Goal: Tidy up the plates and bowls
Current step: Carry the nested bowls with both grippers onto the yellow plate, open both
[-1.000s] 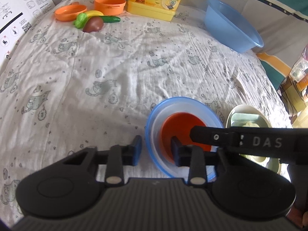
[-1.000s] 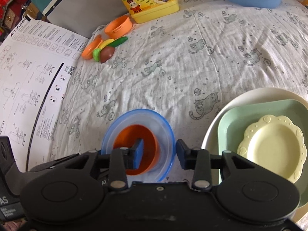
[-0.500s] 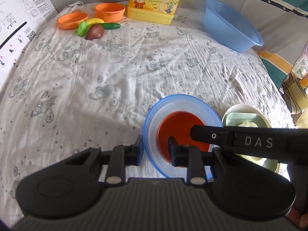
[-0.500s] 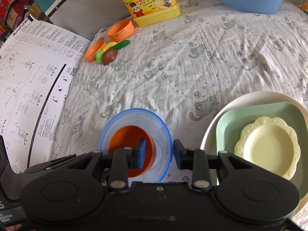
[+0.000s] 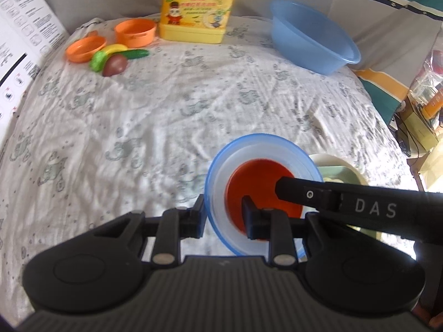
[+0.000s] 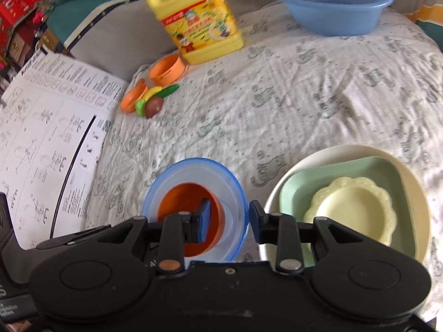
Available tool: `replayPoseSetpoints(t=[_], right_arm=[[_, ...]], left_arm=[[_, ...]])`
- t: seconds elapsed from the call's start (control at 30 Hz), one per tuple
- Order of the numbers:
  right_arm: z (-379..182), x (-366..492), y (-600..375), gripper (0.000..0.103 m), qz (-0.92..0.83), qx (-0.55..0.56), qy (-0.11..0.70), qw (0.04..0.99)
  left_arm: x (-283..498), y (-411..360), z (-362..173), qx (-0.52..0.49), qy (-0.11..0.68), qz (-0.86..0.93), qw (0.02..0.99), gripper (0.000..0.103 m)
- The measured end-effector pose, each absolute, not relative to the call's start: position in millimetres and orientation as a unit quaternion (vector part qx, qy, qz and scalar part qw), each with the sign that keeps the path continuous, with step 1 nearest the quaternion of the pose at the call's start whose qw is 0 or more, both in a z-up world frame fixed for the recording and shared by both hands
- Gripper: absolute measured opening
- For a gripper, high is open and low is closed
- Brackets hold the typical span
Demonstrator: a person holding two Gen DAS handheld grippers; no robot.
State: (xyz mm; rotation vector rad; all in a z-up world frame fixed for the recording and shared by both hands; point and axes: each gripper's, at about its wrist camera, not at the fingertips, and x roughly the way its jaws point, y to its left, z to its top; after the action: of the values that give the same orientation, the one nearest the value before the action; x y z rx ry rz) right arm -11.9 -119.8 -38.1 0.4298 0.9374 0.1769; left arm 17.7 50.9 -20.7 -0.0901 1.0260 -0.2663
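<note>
Nearest the cameras, both grippers grip one blue-rimmed bowl (image 5: 263, 149) from opposite sides. The left gripper (image 5: 223, 215) has its jaws nearly closed on the bowl's left rim, one finger outside the wall and one inside. The right gripper (image 6: 228, 221) pinches the right rim in the same way, jaws narrowly apart with the wall between them. An orange bowl (image 6: 182, 199) sits nested inside the blue-rimmed one.

Just to the right lies a cream plate (image 6: 412, 177) holding a green square dish (image 6: 299, 188) with a pale yellow scalloped dish (image 6: 351, 210) on top. All rest on a white cloth (image 5: 193, 105) printed with cats.

Farther off, a printed instruction sheet (image 6: 49, 127) lies at the left edge, with toy vegetables (image 5: 116, 58) and two small orange cups (image 5: 135, 31) beyond. At the back stand a yellow detergent jug (image 6: 199, 25) and a blue basin (image 6: 332, 2).
</note>
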Motion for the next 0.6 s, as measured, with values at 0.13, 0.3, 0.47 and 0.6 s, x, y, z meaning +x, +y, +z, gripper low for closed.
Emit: replayPoseSetpoints(t=[0.13,0.3,0.47,0.6], right_arm=[[-31.7,-22.1,-150.8,0.031,0.062,0.225,0.434,0.870],[-30.7,-37.0,-194.6,0.031,0.030,0.252,0.422,0.870],[-37.1,-46.2,-225.3,0.031,0.010,0.269,0.420,0.867],[-46.9,-51.3,-242.5,0.031,0.004,0.279,0.425,0.861]], left_arm=[[20.7,25.0,-15.5,-0.041,0.492,-0.153,0.856,0.026],[24.2,-12.2,-15.4,-0.041,0.503,-0.186,0.843,0.026],[26.4,-38.7,-21.9,-0.042,0.520,-0.200,0.829,0.026],[27.1,-49.4,-29.8,-0.039,0.536,-0.198,0.820,0.026]])
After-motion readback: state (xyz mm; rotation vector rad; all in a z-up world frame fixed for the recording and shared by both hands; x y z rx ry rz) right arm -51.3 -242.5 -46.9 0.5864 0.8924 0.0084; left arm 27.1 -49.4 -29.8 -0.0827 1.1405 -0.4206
